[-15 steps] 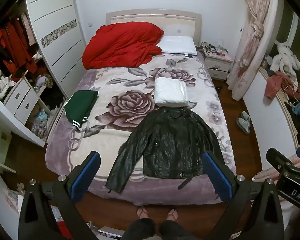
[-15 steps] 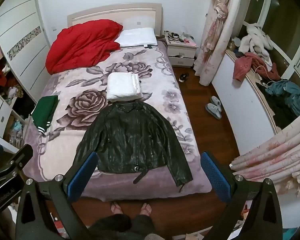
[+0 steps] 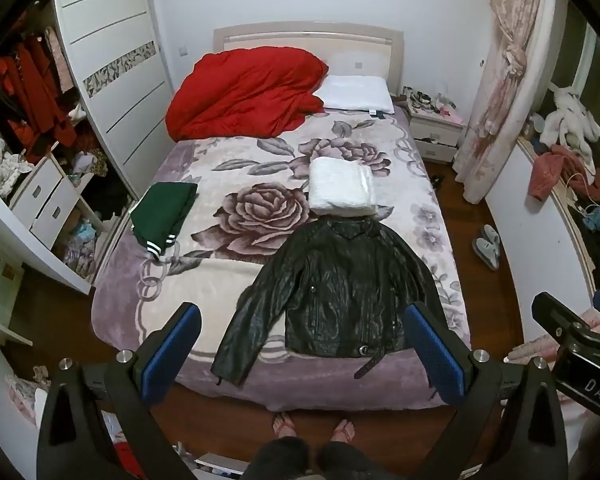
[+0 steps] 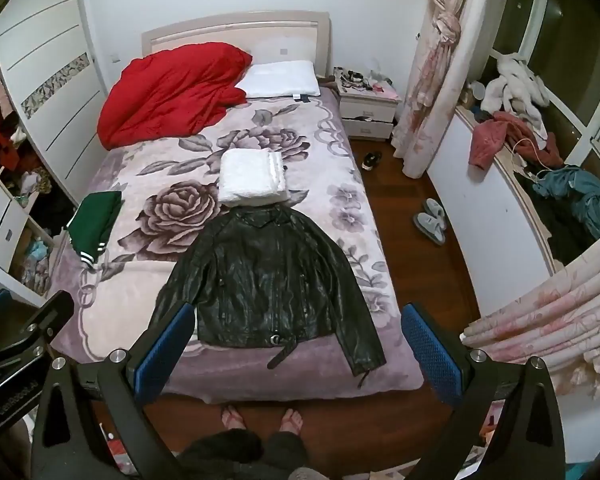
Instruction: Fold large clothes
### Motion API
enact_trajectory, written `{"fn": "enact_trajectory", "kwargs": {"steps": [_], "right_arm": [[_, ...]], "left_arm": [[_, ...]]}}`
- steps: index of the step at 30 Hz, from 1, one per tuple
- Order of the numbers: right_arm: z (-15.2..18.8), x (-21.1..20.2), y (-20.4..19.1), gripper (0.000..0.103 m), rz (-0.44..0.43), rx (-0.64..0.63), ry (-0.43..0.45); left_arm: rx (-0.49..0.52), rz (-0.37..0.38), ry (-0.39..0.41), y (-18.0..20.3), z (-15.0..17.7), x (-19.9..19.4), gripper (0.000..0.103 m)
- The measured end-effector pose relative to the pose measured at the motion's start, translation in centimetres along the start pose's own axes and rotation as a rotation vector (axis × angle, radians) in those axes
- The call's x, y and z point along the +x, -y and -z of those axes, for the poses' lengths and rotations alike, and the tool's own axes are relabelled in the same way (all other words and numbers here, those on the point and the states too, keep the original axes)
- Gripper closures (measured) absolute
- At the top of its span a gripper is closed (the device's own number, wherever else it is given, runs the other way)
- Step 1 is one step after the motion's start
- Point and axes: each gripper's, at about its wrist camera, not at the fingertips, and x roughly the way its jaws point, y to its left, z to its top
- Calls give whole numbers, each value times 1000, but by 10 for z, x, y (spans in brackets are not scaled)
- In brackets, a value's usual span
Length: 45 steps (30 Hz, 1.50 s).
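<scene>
A black leather jacket (image 3: 340, 292) is laid flat, front up, at the foot end of the bed (image 3: 228, 280), directly ahead of and well below both grippers, its collar pointed away and its hem nearest them. Both sleeves are spread outward; the sleeve on the left gripper's side runs down toward the bed's near edge, and a belt strap (image 4: 284, 354) hangs loose from the hem. The leather is judged to be fairly heavy, thick and somewhat stiff, with a glossy surface that may slip between padded fingers; sharp creases are unlikely to be held, and folds may spring back. The cuffs or the shoulder seams are judged the best places to be gripped, each sleeve being brought across the chest first. The left gripper (image 3: 300, 356) is held wide open with nothing between its blue pads, and the right gripper (image 4: 296, 352) is likewise spread wide and empty; both hang well above the jacket. Just beyond the collar a folded white blanket (image 3: 342, 192) is seen touching or nearly touching it, farther left a folded green garment (image 3: 162, 216) lies, and at the far end a red duvet (image 3: 244, 92) and a pillow (image 3: 356, 92) are piled.
</scene>
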Motion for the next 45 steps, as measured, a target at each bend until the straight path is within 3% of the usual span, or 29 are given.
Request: {"fn": "enact_trajectory", "kwargs": {"steps": [45], "right_arm": [[-3,-27,-6,0,-11,9,24]], "left_arm": [[12,-4,34,8,-30,-31,0]]}}
